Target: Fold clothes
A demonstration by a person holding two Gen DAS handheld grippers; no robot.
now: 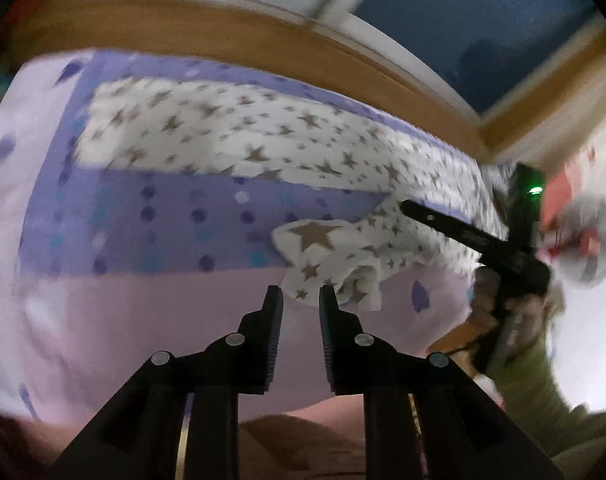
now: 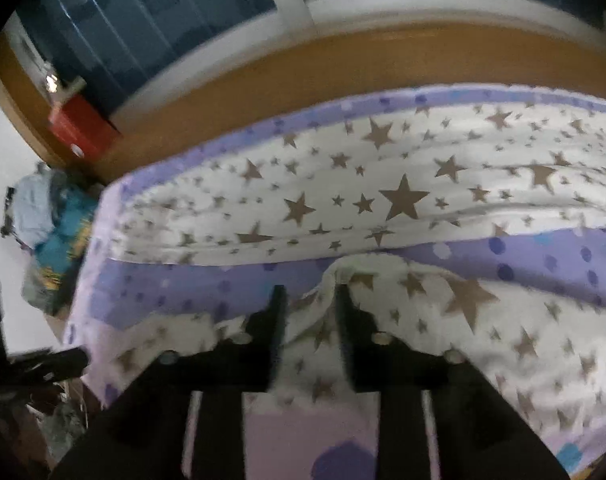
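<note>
White star-printed garment lay along the far edge of the lilac dotted bed cover. Left gripper stood unclenched just short of its bunched near corner; right gripper, parted, straddled a raised fold.

Ahead of my left tool the white garment with brown stars lies spread lengthwise, rumpled at its near end. A bunched corner of it sits right at my tool's tips; whether it is gripped, I cannot tell.
</note>
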